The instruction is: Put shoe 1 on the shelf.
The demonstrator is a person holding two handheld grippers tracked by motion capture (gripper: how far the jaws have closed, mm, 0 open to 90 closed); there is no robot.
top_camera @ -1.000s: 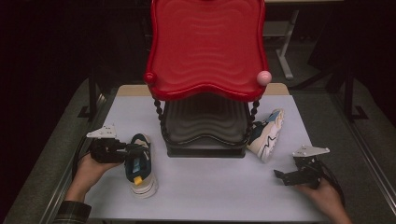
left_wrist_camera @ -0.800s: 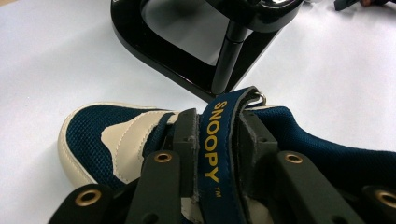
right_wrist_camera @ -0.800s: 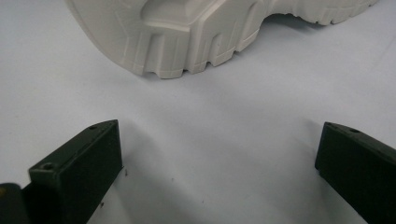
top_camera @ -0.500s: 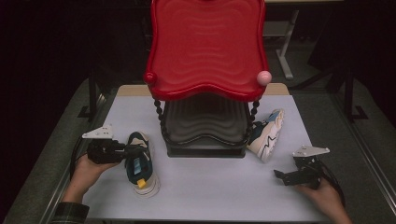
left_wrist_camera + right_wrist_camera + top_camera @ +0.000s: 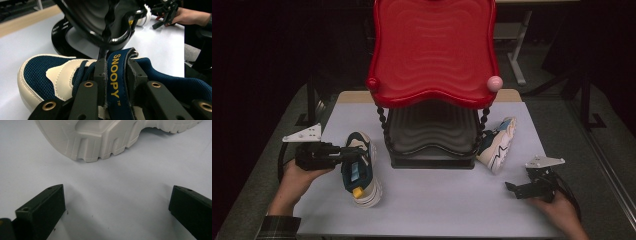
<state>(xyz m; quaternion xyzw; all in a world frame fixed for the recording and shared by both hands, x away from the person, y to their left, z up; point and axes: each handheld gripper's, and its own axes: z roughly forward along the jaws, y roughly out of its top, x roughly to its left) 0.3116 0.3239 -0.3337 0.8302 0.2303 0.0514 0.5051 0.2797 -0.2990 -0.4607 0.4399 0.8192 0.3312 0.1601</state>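
A navy and cream shoe lies left of the rack on the table. My left gripper reaches in from the left and is shut on its tongue. In the left gripper view the jaws clamp the navy tongue strap marked SNOOPY, with the shoe's toe to the left. A second shoe, white with blue, leans at the rack's right foot. Its pale sole lies ahead of my right gripper, whose jaws stand wide apart with nothing between them. That right gripper rests low near the front right.
A two-tier rack stands mid-table: a red wavy top tray with a pink ball at its corner, over a black lower tray. The rack's black base is close behind the held shoe. Dark floor surrounds the table.
The left gripper has risen a little with the shoe's tongue in it, and the shoe has come up and shifted slightly toward the rack. The right hand has stayed put.
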